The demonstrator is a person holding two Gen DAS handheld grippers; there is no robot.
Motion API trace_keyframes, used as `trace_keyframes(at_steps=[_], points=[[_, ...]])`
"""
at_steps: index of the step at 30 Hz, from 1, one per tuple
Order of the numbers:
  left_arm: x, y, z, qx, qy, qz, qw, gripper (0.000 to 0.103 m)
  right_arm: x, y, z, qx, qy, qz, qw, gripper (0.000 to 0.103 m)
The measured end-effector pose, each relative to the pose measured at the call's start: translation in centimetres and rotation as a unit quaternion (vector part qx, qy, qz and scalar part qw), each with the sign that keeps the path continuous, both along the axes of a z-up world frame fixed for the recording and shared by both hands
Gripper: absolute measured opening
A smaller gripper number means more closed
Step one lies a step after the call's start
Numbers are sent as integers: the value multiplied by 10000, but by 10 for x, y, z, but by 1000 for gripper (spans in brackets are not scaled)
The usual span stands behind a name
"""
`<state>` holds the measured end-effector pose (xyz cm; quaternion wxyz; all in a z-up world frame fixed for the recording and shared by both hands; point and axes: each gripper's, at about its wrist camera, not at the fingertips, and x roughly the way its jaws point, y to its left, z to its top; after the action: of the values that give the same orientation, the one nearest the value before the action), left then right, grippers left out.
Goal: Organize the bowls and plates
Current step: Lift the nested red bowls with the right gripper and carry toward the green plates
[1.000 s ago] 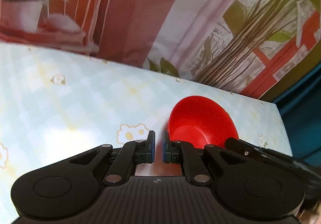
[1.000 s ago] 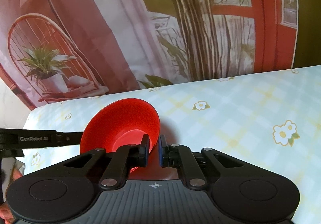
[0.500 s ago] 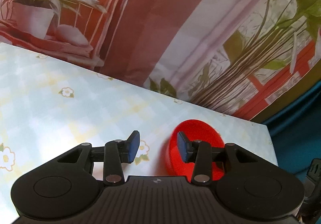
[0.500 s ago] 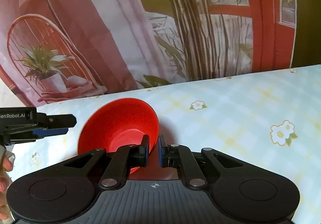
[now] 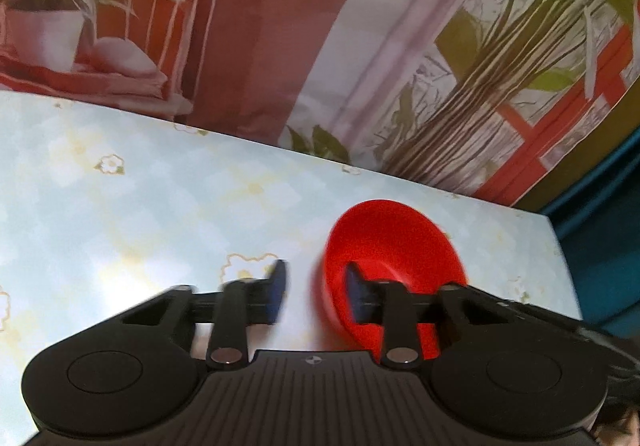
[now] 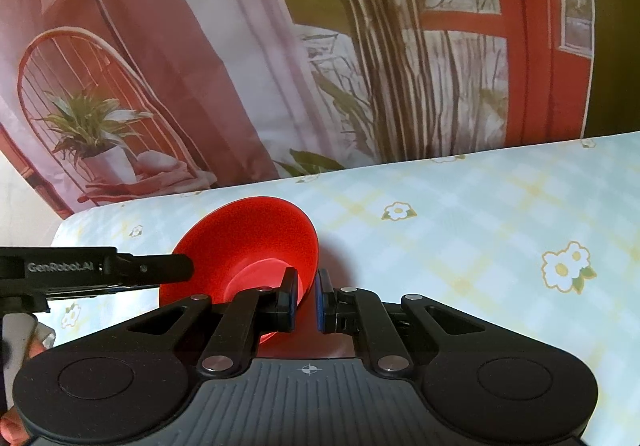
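A glossy red bowl, tilted, is being clamped at its rim by the right claw; the left claw is straddling its opposite rim, jaws closing in, not yet pressing.

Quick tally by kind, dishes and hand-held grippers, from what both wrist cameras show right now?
Red bowl: 1
Plates: 0 in view
Hand-held grippers: 2, left hand-held gripper and right hand-held gripper
Total: 3
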<state>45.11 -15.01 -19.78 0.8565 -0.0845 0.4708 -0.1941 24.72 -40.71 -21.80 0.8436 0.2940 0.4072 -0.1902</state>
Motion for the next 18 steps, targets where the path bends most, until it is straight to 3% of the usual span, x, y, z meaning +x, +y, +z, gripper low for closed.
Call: trace_keyframes(at_steps=[3,5,11,18], points=[[-6,-4,3,70,-204,-155,9996,6,-1,0,0,41,-43,-8,10000,8],[-8,-7,5,178,-285,-203,9992,6,-1,1,0,41,-60,-16,10000,8],[-11,-9,12,39,-320,-270,9991,6,-10,-4,1,198,-157,-272,9993,7],[-23,-12,37,-33,-578,-309,9978,6,-16,-6,22,-25,-406,-389,9984,6]])
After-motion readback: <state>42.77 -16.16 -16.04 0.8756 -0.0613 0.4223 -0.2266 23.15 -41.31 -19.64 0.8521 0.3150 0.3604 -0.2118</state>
